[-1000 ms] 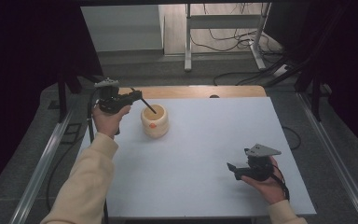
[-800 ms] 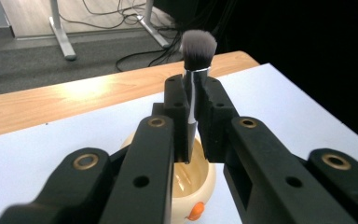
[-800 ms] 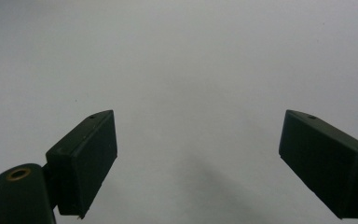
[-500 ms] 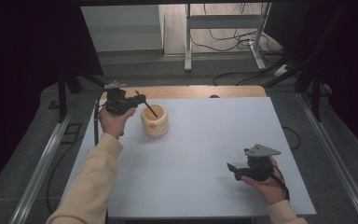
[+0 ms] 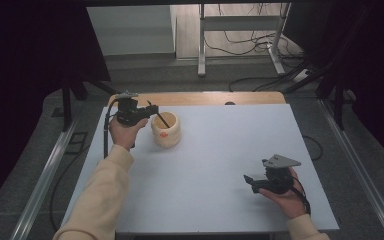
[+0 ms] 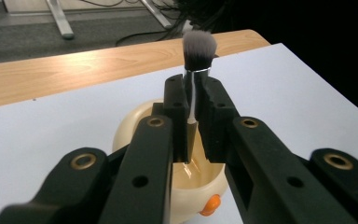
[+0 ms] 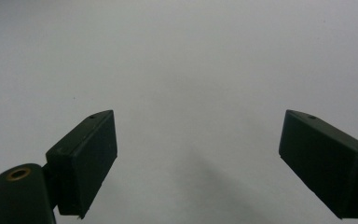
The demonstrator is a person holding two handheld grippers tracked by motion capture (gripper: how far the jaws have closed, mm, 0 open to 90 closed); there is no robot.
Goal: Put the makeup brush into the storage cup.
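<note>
The makeup brush (image 6: 198, 49) sits clamped in our left claw (image 6: 192, 100), bristles up, handle angled into the cream cup (image 5: 166, 130) so it can drop in. Well away from the cup, our right claw (image 7: 200, 163) gapes wide, empty, over the surface (image 5: 220, 165).

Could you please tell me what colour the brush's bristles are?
Grey with whitish tips on the brush, clearest in the left gripper view.

Left gripper (image 6: 191, 109): two black jaws clamped on the handle of a makeup brush (image 6: 198, 51), grey bristle head up, silver ferrule just above the jaw tips. Cream-coloured round pot (image 6: 193, 186) with an orange knob directly beneath; the handle's lower end points into its opening. White table surface (image 6: 51, 130) with a wooden edge strip (image 6: 74, 74) beyond.
</note>
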